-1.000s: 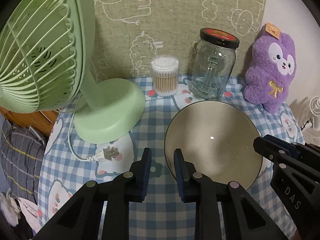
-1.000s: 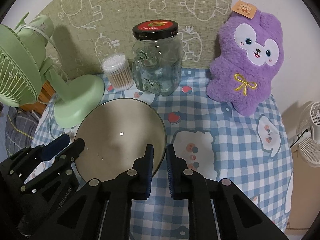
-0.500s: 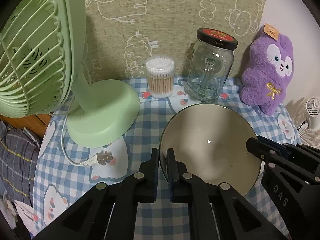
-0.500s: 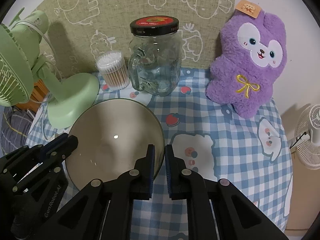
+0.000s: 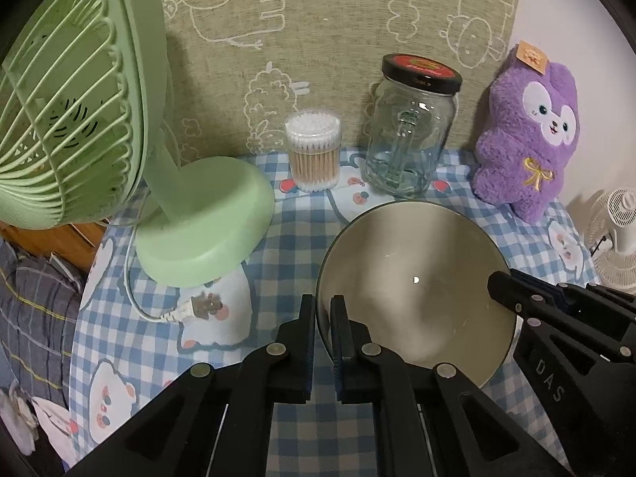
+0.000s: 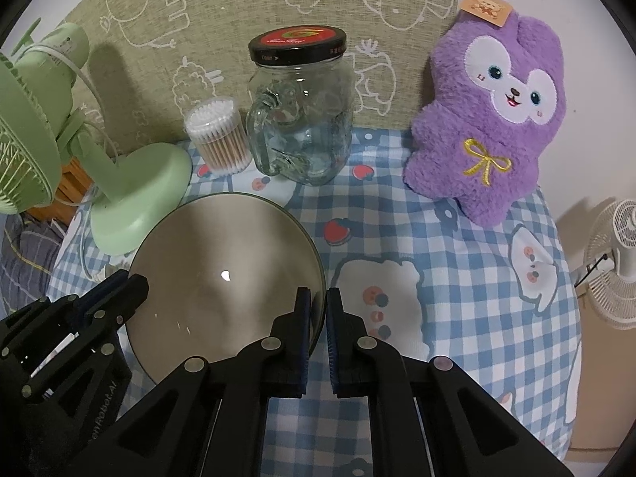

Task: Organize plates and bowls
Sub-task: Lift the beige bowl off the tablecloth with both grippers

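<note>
1. L gripper (image 5: 322,306): jaws closed down onto the near-left rim of the bowl (image 5: 413,290), one finger outside the wall, one inside; the rim is pinched between the pads.
2. R gripper (image 6: 315,300): jaws likewise clamped on the bowl's opposite rim, w/ the inner finger over the bowl interior and the outer one over the cloth. In the left wrist view its tip shows at the bowl's right edge.
3. Bowl: large, pale beige inside w/ a thin dark rim, nothing in it, a small light glint near the centre. Sits between the two grippers over the bench (image 6: 457,270), which has a blue/white check cloth w/ bear prints. Can't tell if the base touches the cloth.
4. Left of the bowl: green desk fan (image 5: 206,218), its base on the cloth, its white cord and plug (image 5: 198,306) lying just in front of the base.
5. Behind the bowl: tub of cotton swabs (image 5: 314,151), and just right of it a glass handled jar (image 6: 302,119) w/ a black-and-red lid.
6. Far right: purple plush toy (image 6: 493,119), upright against the wall.
7. Back: beige panel w/ white animal drawings (image 5: 318,39).
</note>
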`<state>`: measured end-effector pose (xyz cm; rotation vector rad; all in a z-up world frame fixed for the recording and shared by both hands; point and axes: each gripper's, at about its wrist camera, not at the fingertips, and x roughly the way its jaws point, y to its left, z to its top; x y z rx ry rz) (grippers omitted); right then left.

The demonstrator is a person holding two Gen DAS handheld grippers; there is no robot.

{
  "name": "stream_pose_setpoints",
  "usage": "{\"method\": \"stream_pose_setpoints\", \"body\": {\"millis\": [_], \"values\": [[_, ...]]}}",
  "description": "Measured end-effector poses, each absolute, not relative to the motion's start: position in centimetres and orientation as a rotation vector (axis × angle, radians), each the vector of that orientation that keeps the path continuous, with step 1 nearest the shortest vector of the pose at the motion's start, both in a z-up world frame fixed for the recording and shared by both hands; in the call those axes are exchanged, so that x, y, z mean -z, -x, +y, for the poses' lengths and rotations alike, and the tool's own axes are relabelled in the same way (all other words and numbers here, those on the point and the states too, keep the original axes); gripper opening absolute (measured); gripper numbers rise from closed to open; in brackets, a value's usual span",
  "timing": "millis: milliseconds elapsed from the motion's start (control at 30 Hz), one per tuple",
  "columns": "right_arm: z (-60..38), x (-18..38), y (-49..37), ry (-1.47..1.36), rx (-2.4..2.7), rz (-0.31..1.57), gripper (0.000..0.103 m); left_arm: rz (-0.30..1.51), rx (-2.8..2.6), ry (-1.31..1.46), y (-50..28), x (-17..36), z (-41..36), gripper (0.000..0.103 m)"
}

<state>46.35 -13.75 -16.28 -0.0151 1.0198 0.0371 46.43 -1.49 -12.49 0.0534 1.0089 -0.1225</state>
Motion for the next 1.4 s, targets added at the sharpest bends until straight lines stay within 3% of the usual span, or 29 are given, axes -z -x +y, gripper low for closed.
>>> {"method": "stream_pose_setpoints", "body": {"millis": [667,1400], "values": [[-13.6,14.2,-39.7,0.024,-0.045,1.029,0.010,0.992,0.122,-0.086,-39.7,9.9,-1.5,0.003],[-13.0,7.5,-27.9,0.030,-0.076,0.941,0.010,0.877,0.090,-0.090,-28.6,2.6,-0.5,0.003]]}}
